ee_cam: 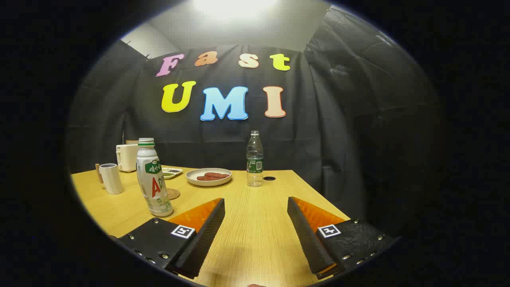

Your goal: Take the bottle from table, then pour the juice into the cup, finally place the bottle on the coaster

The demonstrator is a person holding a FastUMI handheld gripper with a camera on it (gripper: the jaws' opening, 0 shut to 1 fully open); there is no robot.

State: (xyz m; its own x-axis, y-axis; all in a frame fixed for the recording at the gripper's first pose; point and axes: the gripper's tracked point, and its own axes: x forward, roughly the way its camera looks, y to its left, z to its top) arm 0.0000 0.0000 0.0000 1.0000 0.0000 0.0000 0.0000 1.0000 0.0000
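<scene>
A white juice bottle (153, 179) with a green label and a green-ringed cap stands upright on the wooden table (255, 223), just ahead and to the left of my left finger. A white cup (110, 178) stands further left and beyond it. A round woven coaster (173, 194) lies flat behind the bottle, partly hidden by it. My gripper (255, 207) is open, its fingers wide apart over bare table, with nothing between them.
A clear water bottle (254, 159) stands beyond the fingers near the table's far edge. A white plate (208, 177) with dark red pieces, a small dish (172, 173) and a white box-like thing (126, 157) sit at the back. A cable hole (269, 178) lies beside the water bottle.
</scene>
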